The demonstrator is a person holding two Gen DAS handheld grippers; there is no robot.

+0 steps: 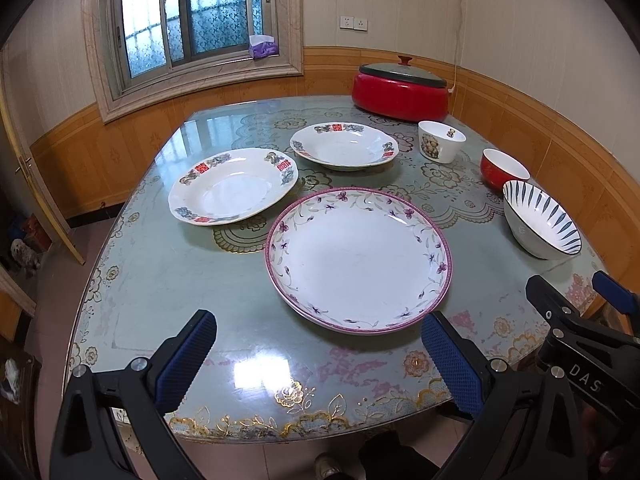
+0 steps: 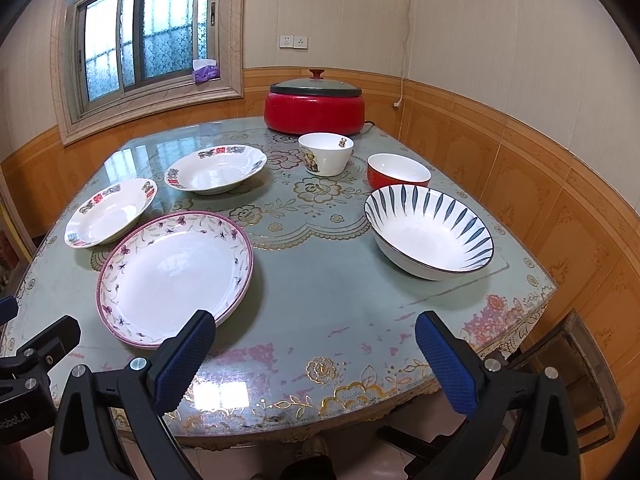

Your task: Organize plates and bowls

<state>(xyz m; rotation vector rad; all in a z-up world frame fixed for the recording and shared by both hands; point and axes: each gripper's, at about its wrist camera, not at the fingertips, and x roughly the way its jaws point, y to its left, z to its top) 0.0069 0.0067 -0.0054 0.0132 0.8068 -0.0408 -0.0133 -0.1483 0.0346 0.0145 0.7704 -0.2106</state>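
Note:
A pink-rimmed floral plate (image 1: 358,258) (image 2: 176,276) lies nearest the front. Two white plates with red and blue marks lie behind it, one at the left (image 1: 234,186) (image 2: 110,212) and one farther back (image 1: 344,146) (image 2: 216,168). A blue-striped bowl (image 1: 540,224) (image 2: 430,232), a red bowl (image 1: 504,168) (image 2: 398,172) and a white pictured bowl (image 1: 442,140) (image 2: 326,154) stand at the right. My left gripper (image 1: 318,356) is open and empty over the front edge. My right gripper (image 2: 316,354) is open and empty beside it.
A red electric pot with a lid (image 1: 400,88) (image 2: 314,106) stands at the back of the glass-topped table (image 1: 180,280) (image 2: 320,288). Walls close in behind and to the right. A wooden stool (image 2: 576,364) stands at the table's right corner.

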